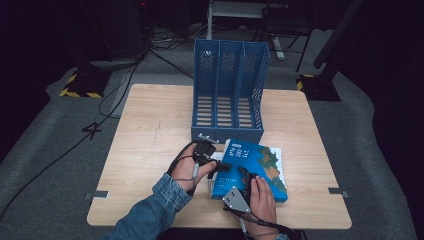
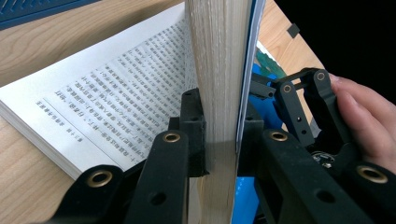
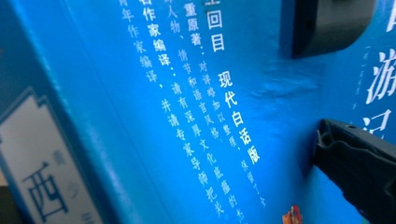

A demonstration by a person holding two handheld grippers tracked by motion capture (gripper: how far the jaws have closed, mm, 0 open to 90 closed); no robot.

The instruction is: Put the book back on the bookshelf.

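Hands, two grippers, one book, one blue rack

Two hands come in at the table's near edge in the high view, each holding one gripper, and both grippers meet at a single book [image 1: 260,167] lying near the front of the wooden table [image 1: 150,130]. The left gripper [image 1: 220,166], held by the left hand [image 1: 187,170], reaches in from the book's left side. In the left gripper view its jaws stand narrowly apart and are clamped on a thick block of the book's pages [image 2: 219,93] together with the blue cover, which stands upright between them. The rest of the book lies open flat beside them, one printed page [image 2: 112,88] of small dense text facing up.

The right gripper [image 1: 243,172], in the right hand [image 1: 262,200], carries a grey three-cornered plate and rests at the book's near edge. In the right gripper view the blue cover [image 3: 196,116], printed with white characters, is very close, with one serrated jaw touching it low on the right and another dark jaw tip higher up. Whether these jaws grip the cover or only press against it, I cannot tell.

The cover is bright blue with a green and brown picture on its right half. Beyond the book, almost touching its far edge, one blue file rack [image 1: 229,92] stands upright with three compartments.
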